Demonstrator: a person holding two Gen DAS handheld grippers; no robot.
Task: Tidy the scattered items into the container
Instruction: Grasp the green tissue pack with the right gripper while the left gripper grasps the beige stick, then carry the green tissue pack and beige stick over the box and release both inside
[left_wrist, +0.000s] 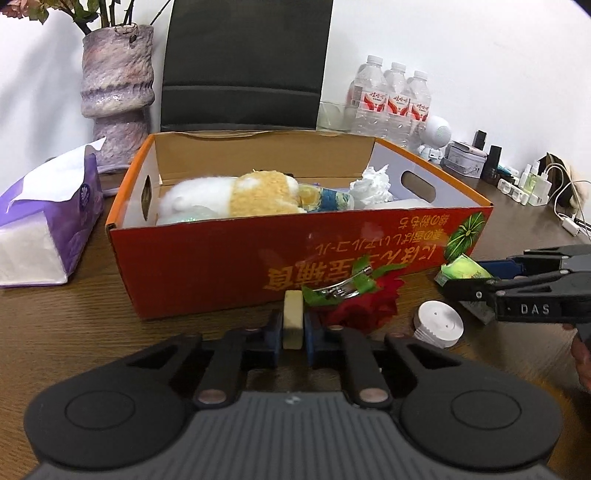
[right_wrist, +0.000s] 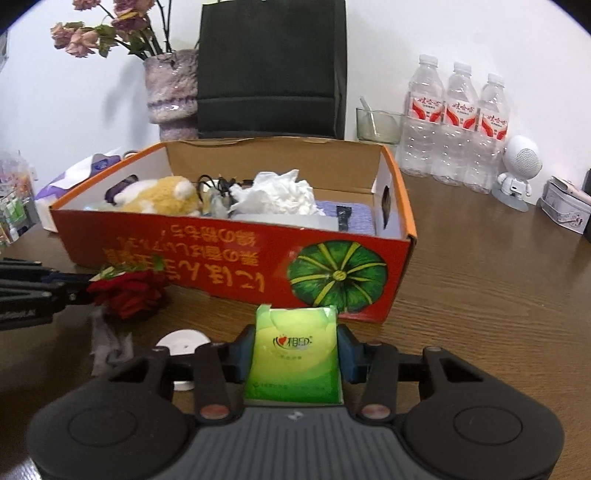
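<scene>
Orange-red cardboard formed the box (right_wrist: 236, 254), a long open carton printed with upside-down yellow characters and a ribbed green pumpkin, standing on the wood-grain table (right_wrist: 480, 295) toward its far edge. Inside lay a fluffy yellow-and-white plush toy (right_wrist: 162, 197), a crumpled white tissue (right_wrist: 277, 195), a tangle of dark cable and a lilac knitted cloth. The left gripper (left_wrist: 293, 325) was clenched on a small cream block (left_wrist: 293, 317), rectangular and matte like an eraser, its blue pads pressing both narrow faces just in front of the box's near wall. Beside it lay a red fabric rose (left_wrist: 364, 306) with green leaves and a shiny metal clip, touching the carton's base. A round white ribbed cap (left_wrist: 437, 323) sat on the table near the rose. The right gripper (right_wrist: 295, 350), marked "DAS" on its black finger, grasped a glossy green tissue packet (right_wrist: 293, 358) bearing a red heart and Chinese characters, held close before the pumpkin. A purple soft tissue pack (left_wrist: 48, 221) stood off the box's left end; three clear, red-labelled water bottles (right_wrist: 458, 125) lined the far edge.
</scene>
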